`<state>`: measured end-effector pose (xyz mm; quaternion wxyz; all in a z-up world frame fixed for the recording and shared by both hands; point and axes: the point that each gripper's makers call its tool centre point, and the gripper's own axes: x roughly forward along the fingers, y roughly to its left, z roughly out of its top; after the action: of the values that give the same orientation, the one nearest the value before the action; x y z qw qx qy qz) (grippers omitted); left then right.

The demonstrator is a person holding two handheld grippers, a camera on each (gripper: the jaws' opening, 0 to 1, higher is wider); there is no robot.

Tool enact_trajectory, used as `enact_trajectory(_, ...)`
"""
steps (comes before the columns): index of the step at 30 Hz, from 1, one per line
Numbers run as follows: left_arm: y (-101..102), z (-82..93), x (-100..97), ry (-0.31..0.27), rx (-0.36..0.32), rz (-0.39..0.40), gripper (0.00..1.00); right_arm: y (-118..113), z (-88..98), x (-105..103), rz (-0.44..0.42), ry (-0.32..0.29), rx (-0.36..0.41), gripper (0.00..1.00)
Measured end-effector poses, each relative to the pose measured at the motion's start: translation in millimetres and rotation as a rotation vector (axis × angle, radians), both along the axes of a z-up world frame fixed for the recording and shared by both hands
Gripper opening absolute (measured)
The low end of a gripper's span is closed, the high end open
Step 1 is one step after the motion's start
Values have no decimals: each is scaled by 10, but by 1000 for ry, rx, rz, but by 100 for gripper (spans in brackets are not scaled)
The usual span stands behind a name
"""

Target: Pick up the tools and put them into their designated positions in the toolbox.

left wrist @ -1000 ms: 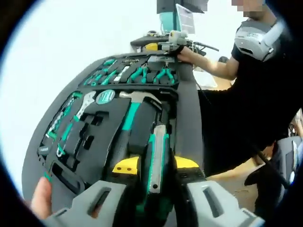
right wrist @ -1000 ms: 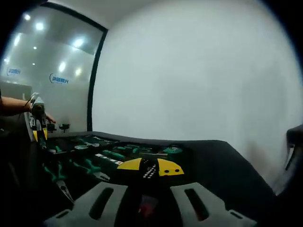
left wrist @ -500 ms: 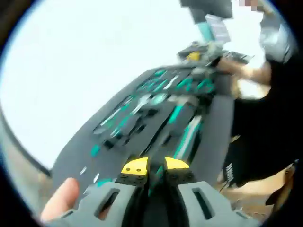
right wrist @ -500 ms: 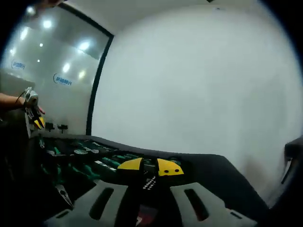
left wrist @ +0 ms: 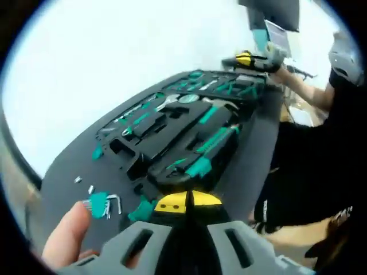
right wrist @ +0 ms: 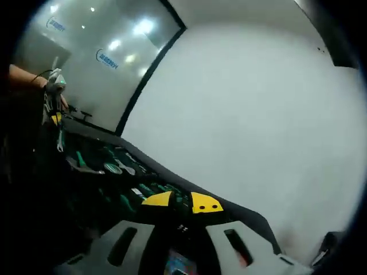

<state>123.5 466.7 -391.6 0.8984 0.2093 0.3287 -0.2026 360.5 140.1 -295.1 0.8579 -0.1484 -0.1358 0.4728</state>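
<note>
The open toolbox (left wrist: 129,152) has black foam slots holding teal-handled tools. A hammer (left wrist: 207,113) lies in its middle slot, and a teal and black utility knife (left wrist: 213,149) lies in the slot beside it. My left gripper (left wrist: 186,201) hangs just short of the box's near end, yellow tips pressed together with nothing between them. A set of hex keys (left wrist: 108,202) lies loose on the dark mat (left wrist: 74,166) by my thumb (left wrist: 64,236). My right gripper (right wrist: 182,201) hovers over the toolbox (right wrist: 114,189), tips slightly apart and empty. It also appears far off as the right gripper (left wrist: 252,59).
Pliers (left wrist: 241,89) and a wrench (left wrist: 166,102) fill slots at the far end. A small teal piece (left wrist: 140,209) and tiny bits (left wrist: 90,189) lie on the mat. A person in black (left wrist: 309,154) stands at the right. The left gripper (right wrist: 55,114) shows far left before a glass partition (right wrist: 86,63).
My left gripper held the utility knife over the toolbox; now the knife lies in its slot, and the gripper has drawn back and shut. The right gripper view has tilted upward.
</note>
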Motion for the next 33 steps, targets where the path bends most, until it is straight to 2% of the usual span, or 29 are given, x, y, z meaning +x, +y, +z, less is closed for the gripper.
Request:
enact_trajectory(1, 45, 2, -44, 22, 5, 20, 0, 104, 48, -94, 38, 10, 8, 9)
enact_trajectory(3, 153, 142, -40, -44, 34, 28, 0, 383, 177, -332, 124, 7, 20, 9)
enact_trajectory(4, 280, 244, 13, -98, 56, 71, 0, 564, 241, -473, 173, 7, 29, 9)
enact_trajectory(5, 356, 321, 74, -139, 52, 123, 0, 625, 260, -515, 188, 13, 36, 9)
enact_trajectory(6, 325, 365, 162, -184, -2, 147, 0, 809, 306, -627, 230, 50, 64, 9)
enact_trajectory(7, 248, 368, 217, -206, -43, 137, 0, 949, 322, -708, 267, 86, 86, 9)
enact_trajectory(8, 191, 330, 257, -216, -58, 134, 0, 1171, 300, -836, 324, 150, 103, 9)
enact_trajectory(9, 126, 167, 204, -151, 58, 36, 0, 1317, 256, -922, 354, 187, 96, 9)
enact_trajectory(10, 89, 81, 165, -109, 113, -14, 0, 1461, 193, -1016, 388, 196, 71, 9)
enact_trajectory(11, 109, 46, 175, -108, 154, 2, 0, 1645, 133, -1165, 429, 170, 46, 8)
enact_trajectory(12, 131, 48, 157, -88, 163, 12, 0, 1748, 88, -1244, 442, 130, 22, 8)
enact_trajectory(13, 105, 44, 156, -70, 83, 48, 0, 1873, 16, -1334, 447, 97, -13, 6)
enact_trajectory(14, 73, 36, 165, -63, 24, 72, 0, 1946, -27, -1379, 450, 93, -27, 6)
enact_trajectory(15, -37, -34, 164, -46, -66, 45, 0, 2045, -74, -1424, 455, 100, -24, 6)
enact_trajectory(16, -84, -79, 157, -51, -76, 30, 0, 2104, -119, -1443, 456, 105, -34, 6)
enact_trajectory(17, -47, 2, 184, -102, -13, -29, 0, 2169, -209, -1455, 450, 135, -55, 6)
enact_trajectory(18, -61, -14, 168, -120, -91, 30, 0, 2209, -275, -1472, 454, 172, -66, 6)
enact_trajectory(19, -51, -30, 155, -129, -63, 27, 0, 2255, -336, -1535, 476, 215, -69, 6)
enact_trajectory(20, -50, -28, 147, -150, -62, 24, 0, 2290, -368, -1572, 492, 231, -74, 6)
enact_trajectory(21, -53, -22, 149, -166, -44, 11, 0, 2325, -413, -1592, 495, 248, -87, 6)
enact_trajectory(22, -37, -9, 152, -177, 18, -20, 0, 2340, -489, -1641, 496, 270, -130, 5)
enact_trajectory(23, 55, -24, 118, -142, 67, 34, 0, 2364, -529, -1676, 504, 294, -151, 3)
enact_trajectory(25, 9, 62, 167, -155, 31, 78, 0, 2427, -539, -1726, 507, 384, -143, 0)
enact_trajectory(26, -119, 170, 236, -211, -19, 60, 0, 2471, -528, -1777, 526, 417, -142, 0)
enact_trajectory(27, -181, 184, 249, -215, -34, 49, 0, 2496, -516, -1802, 533, 420, -144, 0)
enact_trajectory(29, -230, 73, 204, -137, 47, 8, 0, 2568, -508, -1899, 541, 422, -151, 0)
enact_trajectory(31, -176, -38, 199, -95, 119, 23, 0, 2603, -642, -1943, 527, 347, -233, 0)
enact_trajectory(32, -256, 22, 248, -145, 80, -10, 0, 2612, -730, -1904, 495, 314, -278, 0)
enact_trajectory(33, -226, 0, 233, -124, 86, 5, 0, 2617, -863, -1897, 482, 285, -342, 0)
